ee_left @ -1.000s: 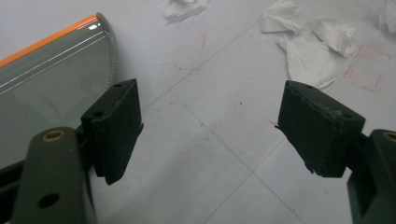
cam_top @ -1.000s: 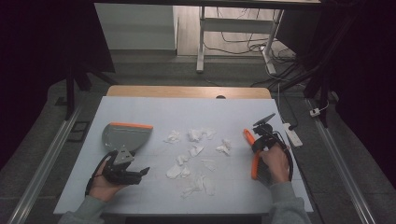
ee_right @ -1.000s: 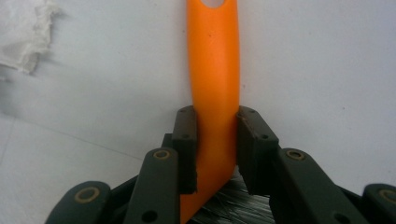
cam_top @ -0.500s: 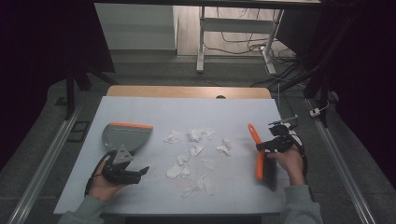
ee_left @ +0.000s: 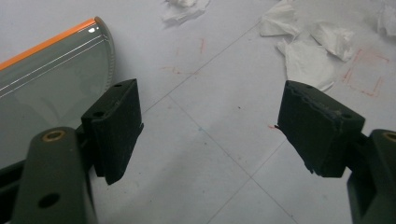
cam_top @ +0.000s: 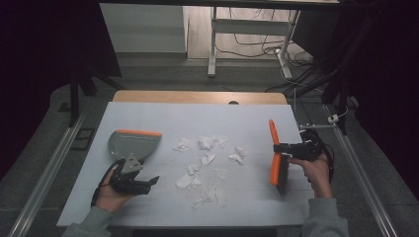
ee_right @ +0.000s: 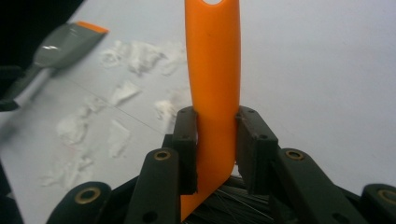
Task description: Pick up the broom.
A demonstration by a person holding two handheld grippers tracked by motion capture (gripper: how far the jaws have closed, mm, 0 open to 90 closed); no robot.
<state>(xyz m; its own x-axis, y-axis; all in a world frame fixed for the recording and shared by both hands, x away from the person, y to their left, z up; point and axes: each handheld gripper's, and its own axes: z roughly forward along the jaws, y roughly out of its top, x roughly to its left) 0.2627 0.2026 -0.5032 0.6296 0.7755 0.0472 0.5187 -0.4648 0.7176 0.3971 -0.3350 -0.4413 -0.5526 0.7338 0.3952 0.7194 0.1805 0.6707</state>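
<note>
The right gripper (cam_top: 289, 149) is pinching the orange brush (cam_top: 274, 154) by its handle, over the right side of the white table (cam_top: 257, 106). The left gripper (cam_top: 141, 178) is spread wide with nothing in it, just beside the grey dustpan (cam_top: 134, 143). Crumpled paper scraps (cam_top: 207, 158) lie between them.
</note>
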